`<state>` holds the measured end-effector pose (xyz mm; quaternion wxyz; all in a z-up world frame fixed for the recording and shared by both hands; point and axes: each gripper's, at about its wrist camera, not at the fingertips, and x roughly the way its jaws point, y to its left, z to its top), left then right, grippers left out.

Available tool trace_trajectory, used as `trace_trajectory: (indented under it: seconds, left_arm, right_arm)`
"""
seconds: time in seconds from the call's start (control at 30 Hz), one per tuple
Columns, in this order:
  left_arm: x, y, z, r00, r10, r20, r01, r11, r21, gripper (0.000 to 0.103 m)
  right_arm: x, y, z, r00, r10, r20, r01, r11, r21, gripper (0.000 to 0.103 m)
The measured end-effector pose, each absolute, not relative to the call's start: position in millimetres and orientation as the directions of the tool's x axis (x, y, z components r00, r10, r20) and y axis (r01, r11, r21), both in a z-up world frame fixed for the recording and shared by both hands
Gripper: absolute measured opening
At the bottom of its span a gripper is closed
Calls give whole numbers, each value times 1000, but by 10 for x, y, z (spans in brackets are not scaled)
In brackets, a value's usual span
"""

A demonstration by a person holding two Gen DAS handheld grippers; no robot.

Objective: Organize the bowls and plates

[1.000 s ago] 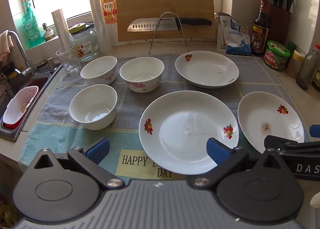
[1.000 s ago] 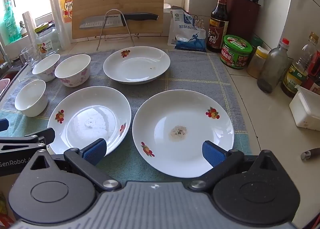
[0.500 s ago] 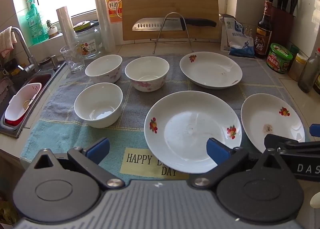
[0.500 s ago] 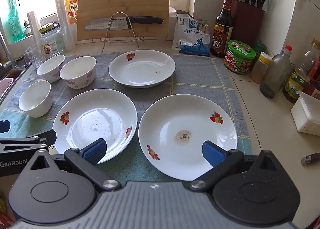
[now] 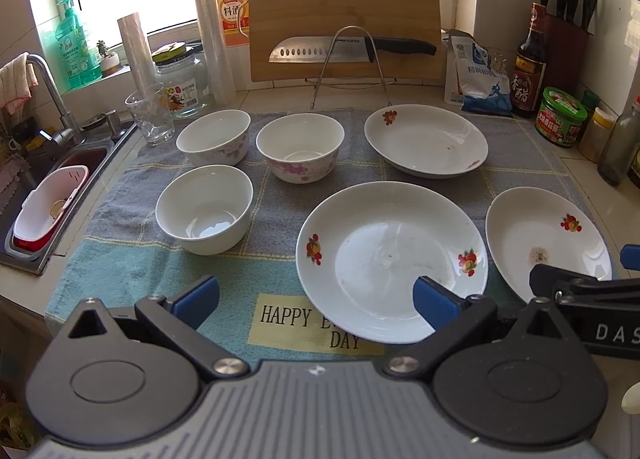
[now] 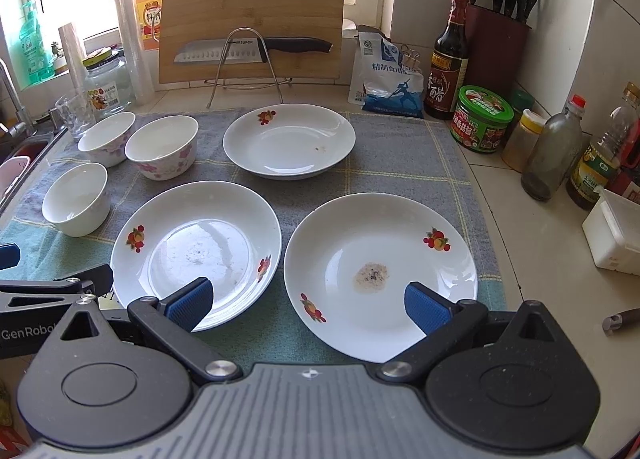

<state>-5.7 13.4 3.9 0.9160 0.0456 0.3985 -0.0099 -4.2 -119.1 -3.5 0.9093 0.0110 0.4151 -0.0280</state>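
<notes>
— Both grippers have backed away a little since a second ago; the dishes sit lower and fuller in each view now, and none of them has shifted on the towel point(image 5: 276, 183).

— How do the fingers stand?

— The left gripper point(image 5: 316, 295) has its fingers spread wide and grasps nothing. It hangs over the towel's near edge, with one blue pad above the rim of the middle plate point(image 5: 392, 259). The right gripper point(image 6: 306, 301) is likewise released and empty, one pad over that same plate, the other over the right plate point(image 6: 380, 275).

— Where are the dishes, taking the towel as the landmark?

— All six lie on it, apart from one another. The far plate point(image 5: 426, 141) is at its back, the middle plate near its front, the right plate at its right edge with a brownish speck at the centre. Three bowls fill its left half: a plain bowl point(image 5: 204, 209) nearest, a flowered bowl point(image 5: 300, 147) behind it, and a second flowered bowl point(image 5: 214, 137) towards the back left corner.

— And beyond the towel?

— A cutting board point(image 6: 252, 15) leans at the back of the tabletop point(image 6: 532, 259), with a knife point(image 6: 252, 49) resting on a wire rack before it.
</notes>
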Motion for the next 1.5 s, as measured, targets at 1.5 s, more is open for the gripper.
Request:
trace_trajectory:
  seconds: [1.5]
  left_arm:
    - [-86,154,77,689,18,-725,53,996,76,102]
  right_arm:
    - [-56,-1177,20,663,-39,-748,51,999,-8,103]
